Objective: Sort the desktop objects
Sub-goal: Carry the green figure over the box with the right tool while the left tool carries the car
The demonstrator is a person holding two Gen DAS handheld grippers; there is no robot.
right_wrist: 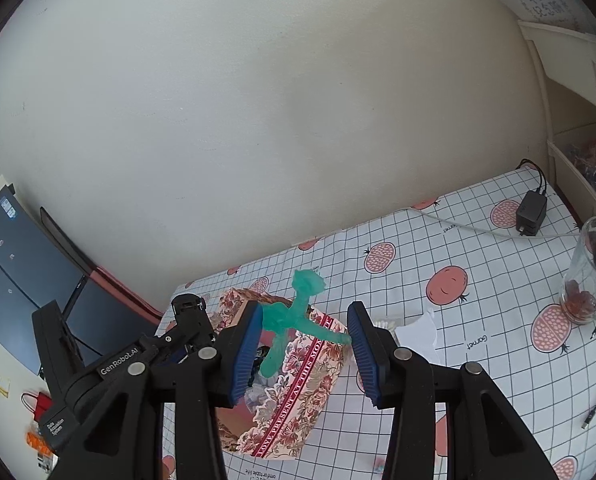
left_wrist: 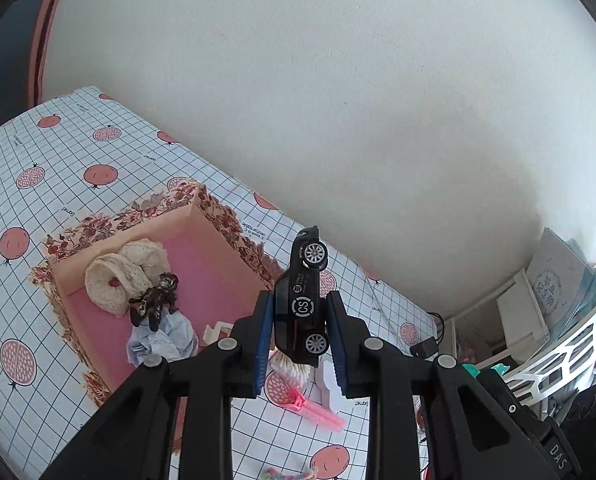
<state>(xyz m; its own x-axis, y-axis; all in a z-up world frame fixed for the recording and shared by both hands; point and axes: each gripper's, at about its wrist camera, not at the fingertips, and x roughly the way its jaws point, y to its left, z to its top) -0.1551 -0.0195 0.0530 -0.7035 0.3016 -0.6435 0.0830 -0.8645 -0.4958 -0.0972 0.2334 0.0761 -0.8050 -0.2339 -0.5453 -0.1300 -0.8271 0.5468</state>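
Observation:
My left gripper [left_wrist: 300,324] is shut on a black toy car [left_wrist: 302,300] and holds it nose-up above the table, to the right of the floral box [left_wrist: 213,216]. The box holds a cream lace scrunchie [left_wrist: 117,276], a dark hair clip [left_wrist: 153,304] and a pale blue cloth [left_wrist: 161,340]. My right gripper [right_wrist: 306,334] grips a green translucent toy figure [right_wrist: 293,316] by its limbs above the same floral box [right_wrist: 298,392]. The left gripper and the car [right_wrist: 189,312] show at the left of the right wrist view.
A pink comb [left_wrist: 318,408] and cotton swabs [left_wrist: 289,368] lie on the pomegranate-print tablecloth [left_wrist: 57,160]. A glass [right_wrist: 590,276], a black power adapter [right_wrist: 532,212] with cable, and white paper [right_wrist: 418,332] sit to the right. White shelves [left_wrist: 518,320] stand at the far right.

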